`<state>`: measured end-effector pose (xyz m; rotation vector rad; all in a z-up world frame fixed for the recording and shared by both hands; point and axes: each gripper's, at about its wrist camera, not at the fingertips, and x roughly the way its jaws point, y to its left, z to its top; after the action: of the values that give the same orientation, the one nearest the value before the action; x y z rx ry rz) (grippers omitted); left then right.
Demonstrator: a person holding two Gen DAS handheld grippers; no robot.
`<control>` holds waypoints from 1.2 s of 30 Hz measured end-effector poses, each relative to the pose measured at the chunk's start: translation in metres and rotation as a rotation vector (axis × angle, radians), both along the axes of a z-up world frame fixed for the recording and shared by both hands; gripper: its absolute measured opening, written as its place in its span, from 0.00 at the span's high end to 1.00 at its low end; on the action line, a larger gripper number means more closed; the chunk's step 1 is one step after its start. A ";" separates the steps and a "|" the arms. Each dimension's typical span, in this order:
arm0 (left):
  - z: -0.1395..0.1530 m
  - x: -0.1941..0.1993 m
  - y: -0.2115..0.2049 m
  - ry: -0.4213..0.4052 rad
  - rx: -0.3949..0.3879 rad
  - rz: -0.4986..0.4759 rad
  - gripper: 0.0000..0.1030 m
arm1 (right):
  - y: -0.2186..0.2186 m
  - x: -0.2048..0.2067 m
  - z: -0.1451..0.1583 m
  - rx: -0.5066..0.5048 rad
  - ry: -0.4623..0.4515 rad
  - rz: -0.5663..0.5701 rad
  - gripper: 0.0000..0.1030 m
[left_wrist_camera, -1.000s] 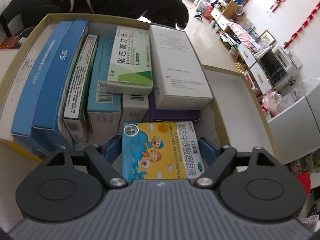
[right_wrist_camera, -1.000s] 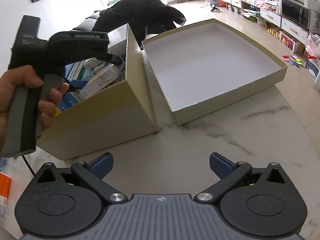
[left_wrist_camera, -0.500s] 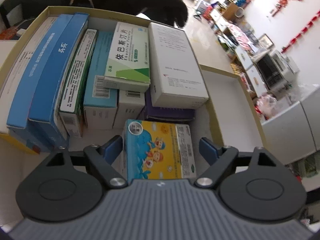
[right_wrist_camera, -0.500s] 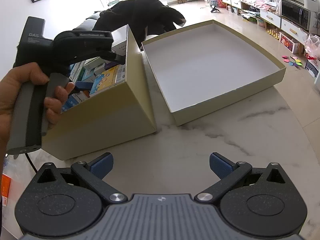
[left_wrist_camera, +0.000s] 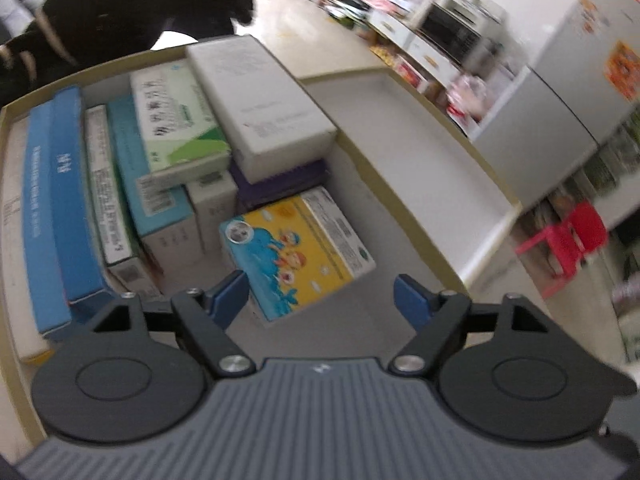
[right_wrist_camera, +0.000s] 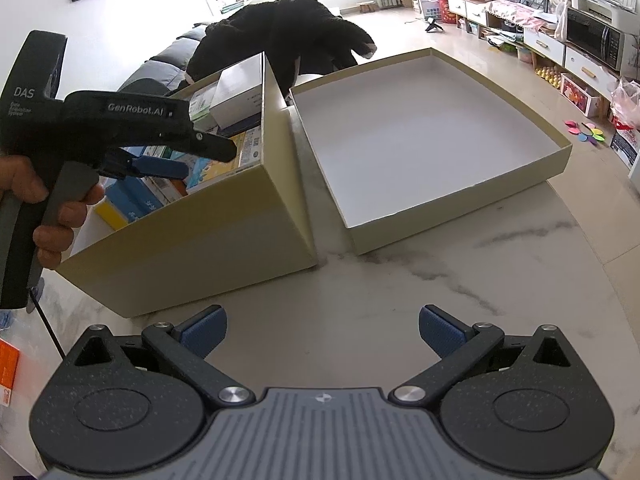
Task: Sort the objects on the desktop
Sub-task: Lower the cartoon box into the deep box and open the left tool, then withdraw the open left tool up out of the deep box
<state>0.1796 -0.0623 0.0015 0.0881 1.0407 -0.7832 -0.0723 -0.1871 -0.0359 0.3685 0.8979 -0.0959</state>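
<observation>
Yellow-blue cartoon carton point(left_wrist_camera: 298, 250) lying tilted in beige box point(left_wrist_camera: 404, 172).

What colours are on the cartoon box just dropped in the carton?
Yellow and blue, with cartoon children, on the cartoon box; clearest in the left wrist view.

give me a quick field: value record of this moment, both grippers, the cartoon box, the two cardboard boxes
left gripper: open, over the storage box, holding nothing
right gripper: open, empty, above the marble table
cartoon medicine box: lying inside the storage box, free of the fingers
storage box: on the table, packed with medicine cartons
shallow lid: open side up, nothing inside, beside the storage box
other: black plush toy behind both boxes
</observation>
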 end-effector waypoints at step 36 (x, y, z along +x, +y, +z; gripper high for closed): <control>0.032 -0.058 0.068 -0.278 -0.129 0.200 0.00 | 0.021 0.002 0.009 -0.027 -0.200 -0.010 0.00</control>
<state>0.1218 0.0060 0.0334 -0.0181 0.7214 -0.6336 -0.0708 -0.1657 -0.0273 0.3513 0.6971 -0.0789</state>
